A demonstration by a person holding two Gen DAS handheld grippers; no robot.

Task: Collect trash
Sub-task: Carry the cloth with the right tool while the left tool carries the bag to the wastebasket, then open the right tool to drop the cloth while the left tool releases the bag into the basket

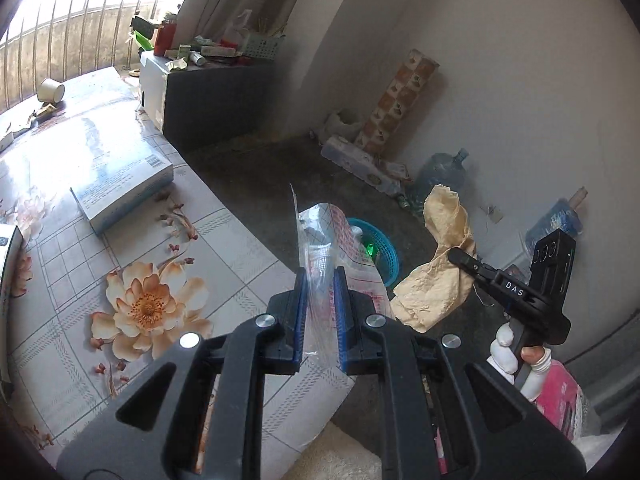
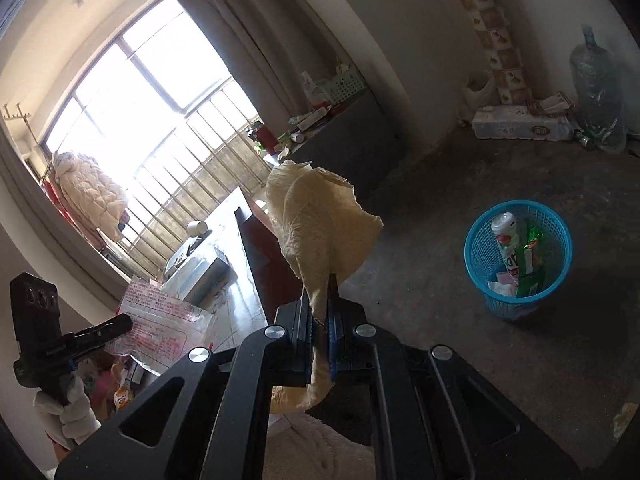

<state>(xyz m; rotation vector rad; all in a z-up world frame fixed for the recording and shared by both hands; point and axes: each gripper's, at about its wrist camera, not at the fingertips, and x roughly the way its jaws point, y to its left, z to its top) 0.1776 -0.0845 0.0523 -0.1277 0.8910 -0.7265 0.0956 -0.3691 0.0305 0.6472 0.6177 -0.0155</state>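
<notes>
My left gripper (image 1: pixel 321 280) is shut on a clear plastic wrapper with red print (image 1: pixel 344 248), held over the table's edge; the wrapper also shows in the right wrist view (image 2: pixel 160 320). My right gripper (image 2: pixel 320 300) is shut on a crumpled yellowish tissue (image 2: pixel 320 220), held in the air; the tissue also shows in the left wrist view (image 1: pixel 436 264). A blue mesh trash basket (image 2: pixel 480 248) stands on the dark floor with a bottle and wrappers inside, to the right of the tissue. In the left wrist view the basket (image 1: pixel 388 256) sits just beyond the wrapper.
A floral-cloth table (image 1: pixel 120 240) carries a flat box (image 1: pixel 124 188) and a tipped paper cup (image 1: pixel 51 90). A dark cabinet (image 1: pixel 216 104) with clutter stands by the window. Water jugs (image 1: pixel 440 172), a long packet and a patterned roll lie along the wall.
</notes>
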